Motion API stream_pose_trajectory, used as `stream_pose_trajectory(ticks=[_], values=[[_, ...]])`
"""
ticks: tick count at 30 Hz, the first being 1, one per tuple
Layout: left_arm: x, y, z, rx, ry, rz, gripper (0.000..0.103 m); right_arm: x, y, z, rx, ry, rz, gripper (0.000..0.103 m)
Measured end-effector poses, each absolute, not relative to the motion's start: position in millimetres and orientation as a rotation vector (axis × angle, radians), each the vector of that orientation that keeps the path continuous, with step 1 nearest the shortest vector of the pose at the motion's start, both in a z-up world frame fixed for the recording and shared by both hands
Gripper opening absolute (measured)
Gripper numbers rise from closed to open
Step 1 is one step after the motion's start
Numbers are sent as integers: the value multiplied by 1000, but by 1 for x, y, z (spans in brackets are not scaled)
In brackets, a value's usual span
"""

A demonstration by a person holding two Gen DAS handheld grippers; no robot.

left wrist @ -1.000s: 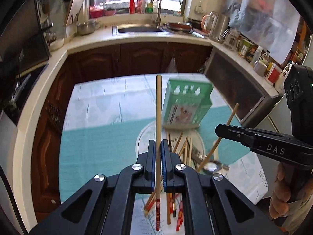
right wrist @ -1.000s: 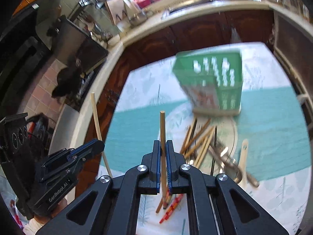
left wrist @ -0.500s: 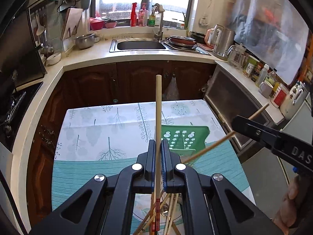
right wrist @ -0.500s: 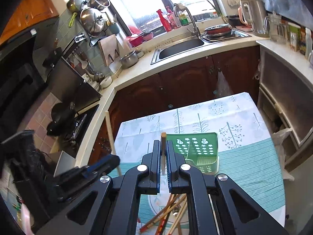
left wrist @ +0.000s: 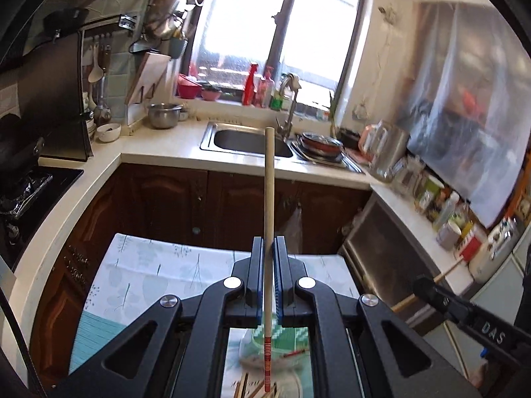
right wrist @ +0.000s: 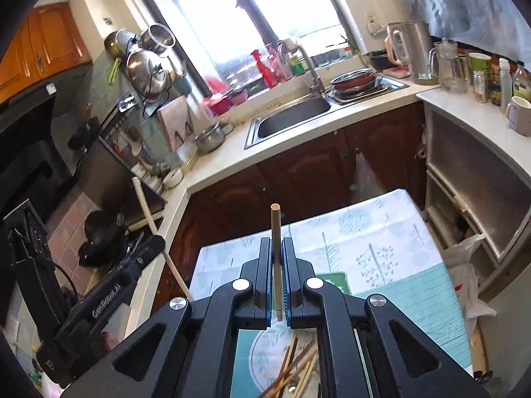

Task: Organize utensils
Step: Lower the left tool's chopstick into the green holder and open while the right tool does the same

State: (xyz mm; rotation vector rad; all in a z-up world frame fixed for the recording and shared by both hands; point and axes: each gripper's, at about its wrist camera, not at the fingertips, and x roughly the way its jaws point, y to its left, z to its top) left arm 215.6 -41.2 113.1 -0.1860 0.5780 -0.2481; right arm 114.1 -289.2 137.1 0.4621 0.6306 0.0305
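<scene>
My left gripper (left wrist: 268, 248) is shut on a long wooden chopstick (left wrist: 268, 192) with red bands at its lower end, held upright well above the table. My right gripper (right wrist: 276, 250) is shut on a shorter-looking plain wooden chopstick (right wrist: 275, 225), also upright. In the left wrist view the right gripper (left wrist: 421, 287) shows at the lower right with its chopstick (left wrist: 448, 270) slanting out. The left gripper (right wrist: 156, 242) shows at the lower left of the right wrist view. A green slotted basket (right wrist: 332, 280) is mostly hidden behind the jaws. Several loose chopsticks (right wrist: 292, 368) lie on a round mat below.
The table (right wrist: 381, 232) wears a cloth with a tree print and a teal band. Behind it run dark cabinets (left wrist: 186, 199), a pale counter with a steel sink (left wrist: 245, 139), a kettle (right wrist: 415, 53) and jars. A stove (left wrist: 20, 172) stands at the left.
Both grippers have risen and tipped upward with their chopsticks. The basket and the chopstick pile have slid down behind the jaws, and the sink and window now fill the views.
</scene>
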Motion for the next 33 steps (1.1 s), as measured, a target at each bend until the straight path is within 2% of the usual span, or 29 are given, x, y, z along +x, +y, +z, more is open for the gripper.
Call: stream_pose_trajectory(ticks=[7,16,25,26,29,31,33], values=[[253,-55,101,-246,573,-231,3,135,-303,154,469,617,10,6],[282,-90,59,-138,589,-223,3,175,-306,166,438,622,5,6],[284,-92,3,-133,647,-245,5,240,-280,118,320,766,-4,6],[283,-91,-3,-133,664,-250,7,247,-275,108,304,792,1,6],[274,-83,-13,-129,691,-259,30,265,-259,74,298,882,42,6],[265,-76,-14,-134,691,-250,63,275,-249,53,311,935,80,6],[258,-65,-12,-151,683,-219,66,275,-239,33,329,970,112,8]])
